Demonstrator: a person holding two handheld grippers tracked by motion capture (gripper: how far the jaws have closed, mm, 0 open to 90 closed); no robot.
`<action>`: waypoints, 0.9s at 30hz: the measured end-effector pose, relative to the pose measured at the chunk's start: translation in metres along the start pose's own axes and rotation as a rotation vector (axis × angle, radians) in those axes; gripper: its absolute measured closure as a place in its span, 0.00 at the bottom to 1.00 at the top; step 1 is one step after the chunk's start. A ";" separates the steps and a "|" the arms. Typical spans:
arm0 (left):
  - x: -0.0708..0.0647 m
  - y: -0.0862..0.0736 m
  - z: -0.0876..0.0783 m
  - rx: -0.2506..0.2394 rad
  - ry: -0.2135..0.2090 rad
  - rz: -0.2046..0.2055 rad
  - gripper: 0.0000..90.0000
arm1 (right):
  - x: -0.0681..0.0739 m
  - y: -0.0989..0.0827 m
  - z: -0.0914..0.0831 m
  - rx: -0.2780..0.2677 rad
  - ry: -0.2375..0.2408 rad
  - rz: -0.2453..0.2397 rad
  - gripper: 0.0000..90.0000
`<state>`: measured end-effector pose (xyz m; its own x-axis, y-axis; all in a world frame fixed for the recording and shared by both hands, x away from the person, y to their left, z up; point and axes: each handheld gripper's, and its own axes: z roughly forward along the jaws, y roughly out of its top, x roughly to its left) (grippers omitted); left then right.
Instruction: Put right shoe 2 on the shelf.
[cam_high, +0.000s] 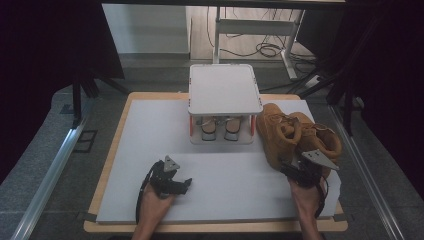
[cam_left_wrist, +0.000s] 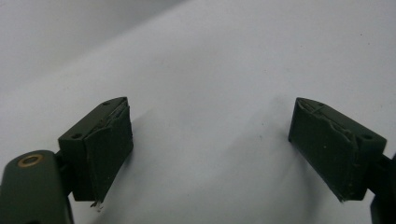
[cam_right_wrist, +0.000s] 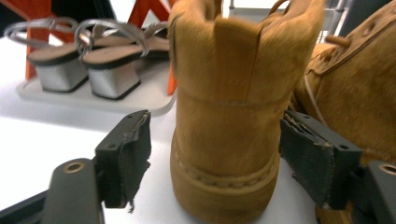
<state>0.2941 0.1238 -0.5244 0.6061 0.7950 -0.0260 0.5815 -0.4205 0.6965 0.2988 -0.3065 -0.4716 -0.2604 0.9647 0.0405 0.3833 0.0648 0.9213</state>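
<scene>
Silver heeled sandals (cam_high: 220, 128) on rack (cam_high: 225, 89) lower shelf; right gripper (cam_right_wrist: 215, 154) open astride tan boot (cam_right_wrist: 233, 107).

You are working in a lab-style recording bay, not a home: dark curtains (cam_high: 55, 45) are enclosing a wooden desk (cam_high: 120, 150) covered by a white board (cam_high: 150, 130), loose cables (cam_high: 265, 50) are trailing across the floor by a metal frame leg (cam_high: 287, 55), and aluminium rails (cam_high: 47, 180) are flanking the desk.
</scene>
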 end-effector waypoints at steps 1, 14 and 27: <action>0.000 0.000 0.000 0.000 0.000 0.000 0.15 | 0.000 0.002 0.001 -0.004 -0.008 0.005 0.26; 0.000 0.000 0.000 0.001 0.000 0.000 0.15 | 0.001 0.012 0.015 -0.047 -0.066 0.029 0.18; 0.000 0.000 0.000 0.001 0.000 0.000 0.15 | 0.004 0.021 0.032 -0.070 -0.110 0.037 0.14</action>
<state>0.2941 0.1239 -0.5243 0.6061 0.7949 -0.0260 0.5819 -0.4209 0.6959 0.3339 -0.2929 -0.4643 -0.1475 0.9884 0.0358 0.3274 0.0146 0.9448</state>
